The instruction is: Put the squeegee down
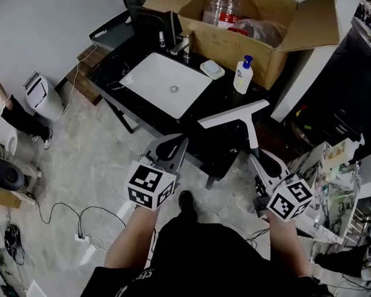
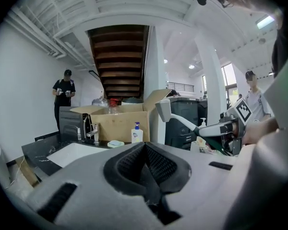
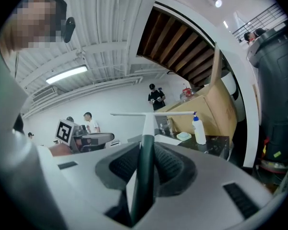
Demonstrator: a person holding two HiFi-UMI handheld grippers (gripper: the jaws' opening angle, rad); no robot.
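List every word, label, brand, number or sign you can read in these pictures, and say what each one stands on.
No text can be read anywhere.
Pump bottle: label too small to read.
Water bottle in the cardboard box: red label, blurred.
Marker cubes on the left gripper and right gripper: square code patterns, no letters.
Squeegee: no print visible.
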